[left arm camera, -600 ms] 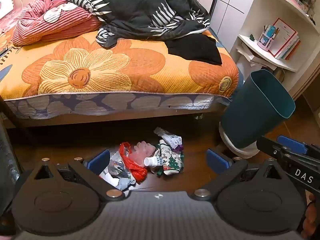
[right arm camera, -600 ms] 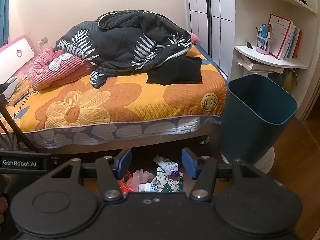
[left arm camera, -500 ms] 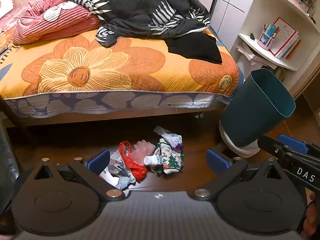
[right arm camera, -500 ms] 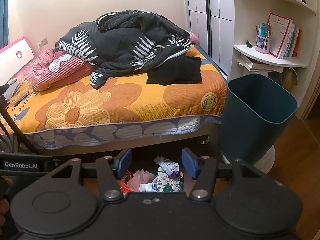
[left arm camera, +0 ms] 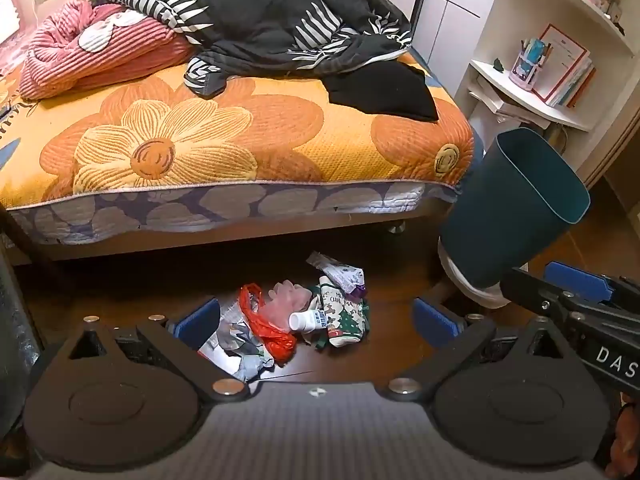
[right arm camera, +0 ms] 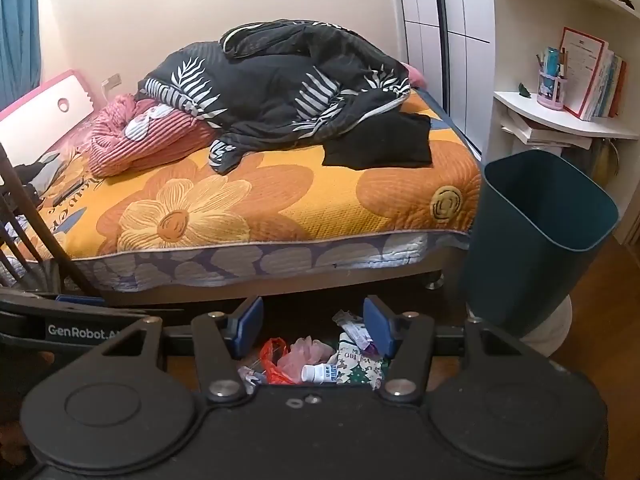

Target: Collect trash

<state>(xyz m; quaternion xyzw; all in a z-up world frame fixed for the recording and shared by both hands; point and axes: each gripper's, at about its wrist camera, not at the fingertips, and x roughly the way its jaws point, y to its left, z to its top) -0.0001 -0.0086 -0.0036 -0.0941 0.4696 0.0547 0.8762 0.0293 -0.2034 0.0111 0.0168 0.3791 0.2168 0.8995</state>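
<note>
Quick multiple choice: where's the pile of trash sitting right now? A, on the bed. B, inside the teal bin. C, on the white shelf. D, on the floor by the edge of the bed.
D: the pile of trash, with its red bag, small white bottle and wrappers, lies on the dark wooden floor just in front of the bed, left of the teal bin.

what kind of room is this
A bedroom, most likely: a bed with a flower-print cover and a rumpled dark quilt, beside white corner shelves holding books. Trash lies on the wooden floor by a teal bin.
</note>
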